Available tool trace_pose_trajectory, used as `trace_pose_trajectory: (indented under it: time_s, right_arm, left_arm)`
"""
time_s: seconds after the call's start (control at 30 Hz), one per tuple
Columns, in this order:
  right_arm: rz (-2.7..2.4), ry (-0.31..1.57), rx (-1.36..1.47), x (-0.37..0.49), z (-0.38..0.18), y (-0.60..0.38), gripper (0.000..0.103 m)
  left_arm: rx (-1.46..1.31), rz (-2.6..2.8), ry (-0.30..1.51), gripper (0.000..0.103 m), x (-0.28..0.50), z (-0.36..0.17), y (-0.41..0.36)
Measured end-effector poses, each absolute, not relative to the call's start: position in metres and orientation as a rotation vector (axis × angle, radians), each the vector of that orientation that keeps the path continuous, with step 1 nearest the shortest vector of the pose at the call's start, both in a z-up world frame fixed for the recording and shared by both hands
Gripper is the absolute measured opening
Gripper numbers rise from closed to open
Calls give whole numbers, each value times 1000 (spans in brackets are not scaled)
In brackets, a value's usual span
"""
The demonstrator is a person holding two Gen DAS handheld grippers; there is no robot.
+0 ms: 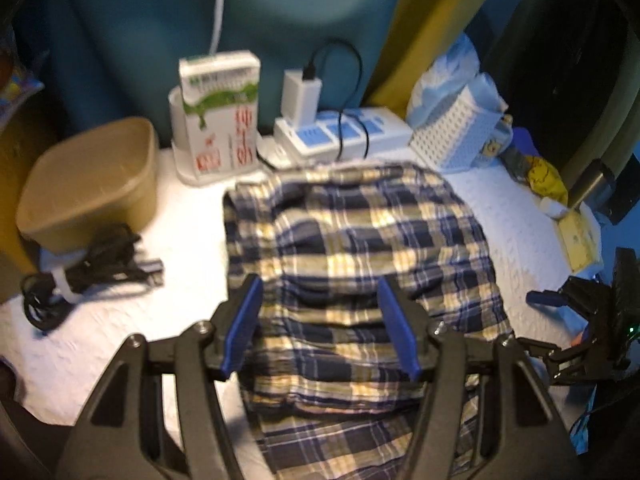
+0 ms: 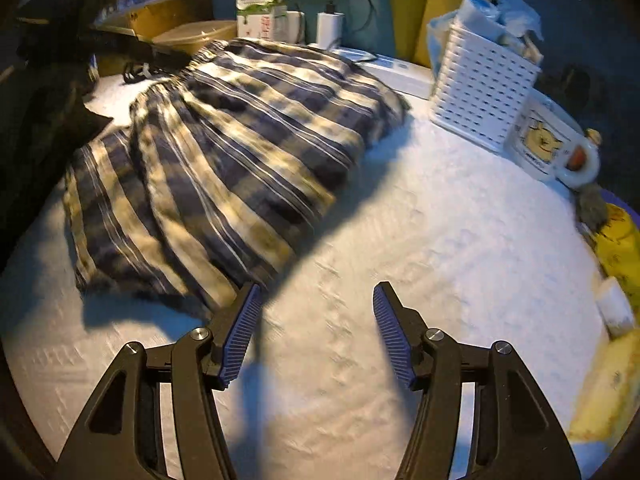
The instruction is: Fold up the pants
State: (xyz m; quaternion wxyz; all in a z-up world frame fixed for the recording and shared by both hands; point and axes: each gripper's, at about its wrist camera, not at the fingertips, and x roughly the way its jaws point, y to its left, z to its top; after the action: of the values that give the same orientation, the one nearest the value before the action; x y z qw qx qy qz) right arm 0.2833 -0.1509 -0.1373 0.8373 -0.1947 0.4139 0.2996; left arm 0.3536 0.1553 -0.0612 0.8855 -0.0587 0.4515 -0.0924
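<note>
The plaid pants [image 1: 352, 248], navy and cream, lie folded in layers on the white textured tabletop [image 1: 120, 320]. My left gripper [image 1: 320, 284] is open and empty, hovering over the near part of the pants. In the right wrist view the pants [image 2: 224, 160] lie at the left and my right gripper [image 2: 318, 292] is open and empty over bare tabletop [image 2: 400, 260], just right of the pants' near edge. The right gripper also shows at the right edge of the left wrist view [image 1: 560, 304].
A tan tub [image 1: 92, 184] and a bundled black cable [image 1: 88, 272] lie left of the pants. A carton [image 1: 220, 112], a charger [image 1: 300, 96] and a white perforated basket [image 2: 480, 88] stand behind. A printed mug [image 2: 552, 148] and yellow items [image 2: 616, 248] are at right.
</note>
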Motion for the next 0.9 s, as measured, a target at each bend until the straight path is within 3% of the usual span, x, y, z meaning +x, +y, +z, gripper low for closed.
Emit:
trace_pose_trajectory:
  time_s: [0.37,0.63,0.9]
  right_arm:
    - [618,771,-192,343,-95,-151,62]
    - [622,838,-129,395,-112,-137,64]
    - [652,909,-40,435,-138,-119,68]
  left_arm:
    - [-120,-119,948,66,395,-82,179]
    - [-218,-158,989,69,432,-105,199]
    - [-115,-148,1056,73,455,-122,187]
